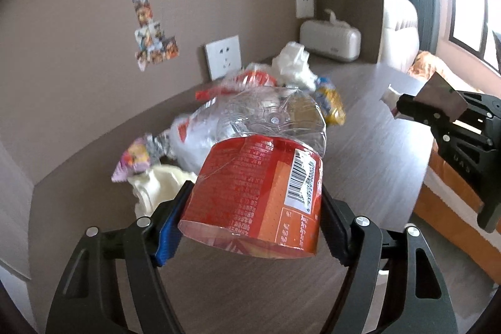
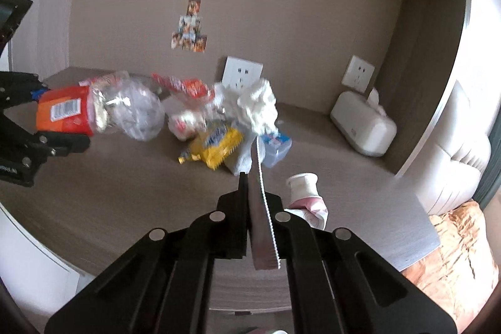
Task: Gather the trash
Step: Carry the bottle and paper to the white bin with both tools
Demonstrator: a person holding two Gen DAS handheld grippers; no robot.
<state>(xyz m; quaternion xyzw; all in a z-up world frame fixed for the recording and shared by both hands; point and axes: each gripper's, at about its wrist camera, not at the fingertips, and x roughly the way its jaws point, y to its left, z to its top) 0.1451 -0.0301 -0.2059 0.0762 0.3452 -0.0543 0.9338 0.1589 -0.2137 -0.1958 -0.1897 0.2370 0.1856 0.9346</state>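
Observation:
My left gripper [image 1: 255,205] is shut on a crushed clear plastic bottle with a red label [image 1: 260,190], held above the grey-brown table [image 1: 375,146]; the bottle also shows at the left of the right wrist view [image 2: 94,111]. My right gripper [image 2: 252,187] is shut on a flat silver wrapper with a serrated edge [image 2: 261,208]; it shows in the left wrist view [image 1: 404,108] at the right with the wrapper [image 1: 438,99]. A pile of trash lies by the wall: a yellow snack bag [image 2: 216,146], crumpled white tissue [image 2: 256,105], red-and-clear packaging [image 2: 184,89] and a foil wrapper [image 1: 137,158].
A white tissue box [image 2: 363,124] stands at the back right of the table. A small white and pink cup [image 2: 305,193] lies beside my right gripper. Wall sockets [image 2: 242,74] sit behind the pile. A bed with an orange cover [image 2: 454,255] is to the right.

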